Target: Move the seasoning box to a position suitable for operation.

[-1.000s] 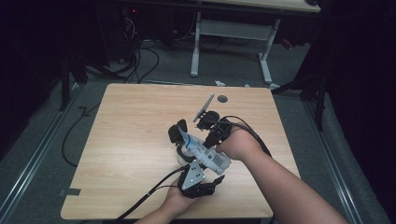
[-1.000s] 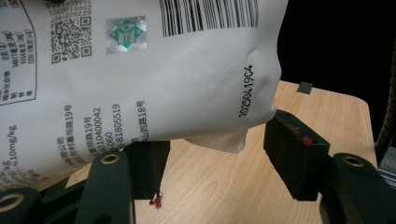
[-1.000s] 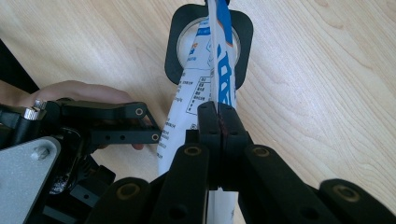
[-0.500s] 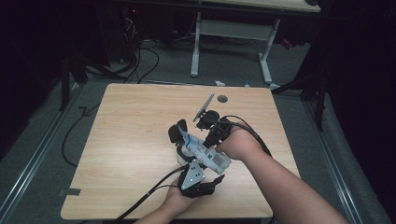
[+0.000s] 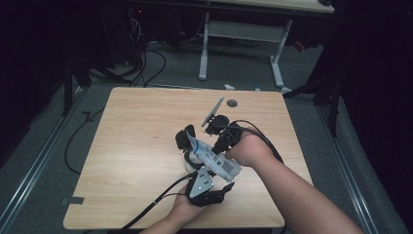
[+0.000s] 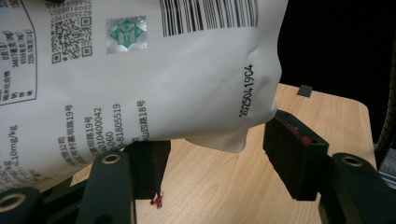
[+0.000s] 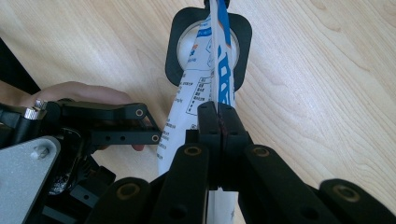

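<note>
— What's that white thing they're holding over the counter (image 5: 136, 146)?

— A white pouch (image 5: 214, 161), printed with small text, a barcode and blue markings. It hangs above the wood, tilted, its lower tip pointing into a round white cup (image 7: 196, 44) that sits in a black holder (image 7: 173, 51) on the counter.

— Anything in the cup?

— I can't tell from here; the pouch covers most of its mouth.

— Who's got the grip?

— The right tool (image 7: 218, 122) is clamped tight on the pouch's thin edge, jaws pressed together with the film between them. The left tool (image 6: 215, 158) sits at the pouch's lower bulge, jaws standing apart on either side; whether the pads actually press on it, I can't make out.

— Anything else on the counter?

— A grey flat strip (image 5: 213, 110) near the far edge, well apart from the cup.
</note>
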Tool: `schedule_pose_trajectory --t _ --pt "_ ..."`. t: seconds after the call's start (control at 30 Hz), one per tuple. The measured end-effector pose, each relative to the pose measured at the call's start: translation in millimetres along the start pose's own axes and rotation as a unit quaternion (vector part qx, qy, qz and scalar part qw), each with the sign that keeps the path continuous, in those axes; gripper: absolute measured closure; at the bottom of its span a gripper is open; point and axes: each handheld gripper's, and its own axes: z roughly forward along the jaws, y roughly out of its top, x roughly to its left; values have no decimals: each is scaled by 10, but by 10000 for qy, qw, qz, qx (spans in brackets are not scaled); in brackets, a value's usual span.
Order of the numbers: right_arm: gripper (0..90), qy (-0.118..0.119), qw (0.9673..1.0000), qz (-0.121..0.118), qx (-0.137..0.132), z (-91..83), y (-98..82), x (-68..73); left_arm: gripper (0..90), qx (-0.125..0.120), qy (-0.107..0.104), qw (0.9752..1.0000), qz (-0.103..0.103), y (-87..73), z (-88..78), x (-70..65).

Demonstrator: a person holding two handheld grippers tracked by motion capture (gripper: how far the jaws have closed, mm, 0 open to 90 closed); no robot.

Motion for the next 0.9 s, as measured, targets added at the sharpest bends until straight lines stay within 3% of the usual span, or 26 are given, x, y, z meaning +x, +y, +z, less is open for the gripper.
schedule_pose_trajectory --t 0.9 --pt "900 -33 10000 -17 22 17 19 -9 421 -10 -1 10000 -25 -5 12 4"
